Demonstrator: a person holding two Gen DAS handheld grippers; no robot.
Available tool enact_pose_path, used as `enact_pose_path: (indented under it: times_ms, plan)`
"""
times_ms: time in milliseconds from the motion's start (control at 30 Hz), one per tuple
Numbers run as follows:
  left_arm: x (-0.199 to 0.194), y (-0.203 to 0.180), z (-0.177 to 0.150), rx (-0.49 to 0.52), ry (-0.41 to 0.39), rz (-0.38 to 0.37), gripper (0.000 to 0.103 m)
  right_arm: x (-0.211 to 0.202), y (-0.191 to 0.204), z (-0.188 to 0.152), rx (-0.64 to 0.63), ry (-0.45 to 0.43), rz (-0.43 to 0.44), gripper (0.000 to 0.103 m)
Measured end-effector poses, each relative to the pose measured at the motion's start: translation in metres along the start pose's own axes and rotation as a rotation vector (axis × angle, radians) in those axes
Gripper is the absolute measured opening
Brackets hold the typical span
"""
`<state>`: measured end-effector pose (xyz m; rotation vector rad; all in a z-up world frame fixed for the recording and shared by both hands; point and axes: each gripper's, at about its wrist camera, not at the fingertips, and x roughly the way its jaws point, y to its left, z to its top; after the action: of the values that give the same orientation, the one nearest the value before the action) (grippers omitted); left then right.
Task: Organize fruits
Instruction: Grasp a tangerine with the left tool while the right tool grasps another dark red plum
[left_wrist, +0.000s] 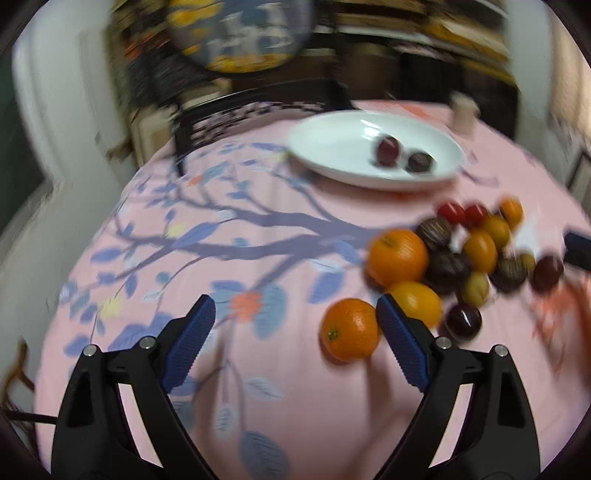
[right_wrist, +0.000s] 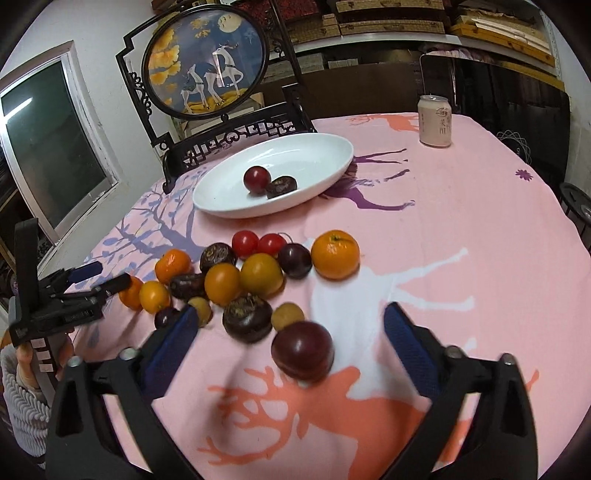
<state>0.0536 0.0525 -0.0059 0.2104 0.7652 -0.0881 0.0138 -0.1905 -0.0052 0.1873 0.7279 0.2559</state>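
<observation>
Both the left tongs (left_wrist: 295, 325) and the right tongs (right_wrist: 290, 328) gape wide, ribbed blue pads empty. A smooth round plum (right_wrist: 302, 350) lies between the right fingers. Beyond, glossy mixed fruits (right_wrist: 255, 277) cluster on the pink cloth-covered counter (right_wrist: 461, 221); farther off, a white oval dish (right_wrist: 273, 173) holds two dark fruits.
</observation>
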Motion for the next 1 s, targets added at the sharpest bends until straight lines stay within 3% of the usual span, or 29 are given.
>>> enact_pose_path:
  times_ms: [67, 133, 200, 233, 267, 333, 500, 533, 567, 667, 833, 1000]
  plan:
    - [-0.001, -0.010, -0.001, 0.050, -0.016, 0.027, 0.088, 0.003, -0.001, -0.002, 0.006, 0.021, 0.019, 0.077]
    - [0.002, -0.004, 0.000, 0.024, -0.002, -0.016, 0.082, 0.008, 0.002, -0.004, -0.006, 0.039, 0.019, 0.073]
    - [0.001, -0.002, -0.001, 0.006, 0.006, -0.084, 0.064, 0.010, 0.005, -0.006, -0.019, 0.052, 0.020, 0.072]
    - [-0.001, -0.003, -0.001, 0.013, 0.005, -0.126, 0.049, 0.010, 0.006, -0.006, -0.022, 0.054, 0.019, 0.071]
    - [-0.002, -0.005, -0.003, 0.024, 0.001, -0.132, 0.042, 0.011, 0.006, -0.007, -0.021, 0.058, 0.019, 0.070]
    - [-0.004, -0.011, -0.005, 0.051, -0.008, -0.131, 0.039, 0.012, 0.004, -0.007, -0.012, 0.064, 0.020, 0.067]
    - [0.001, -0.017, -0.011, 0.081, 0.036, -0.200, 0.039, 0.016, 0.003, -0.009, -0.007, 0.089, 0.027, 0.067]
    - [0.009, -0.021, -0.015, 0.103, 0.091, -0.216, 0.055, 0.017, 0.003, -0.010, -0.005, 0.095, 0.029, 0.067]
    - [0.013, -0.021, -0.016, 0.105, 0.109, -0.209, 0.060, 0.018, 0.002, -0.010, -0.002, 0.097, 0.030, 0.067]
    - [0.019, -0.017, -0.016, 0.074, 0.114, -0.216, 0.058, 0.019, 0.001, -0.011, 0.004, 0.104, 0.033, 0.066]
    - [0.024, -0.026, -0.015, 0.100, 0.093, -0.191, 0.043, 0.018, 0.004, -0.011, -0.011, 0.100, 0.032, 0.063]
    - [0.015, -0.022, -0.012, 0.105, 0.089, -0.183, 0.043, 0.023, 0.005, -0.012, -0.022, 0.113, 0.008, 0.062]
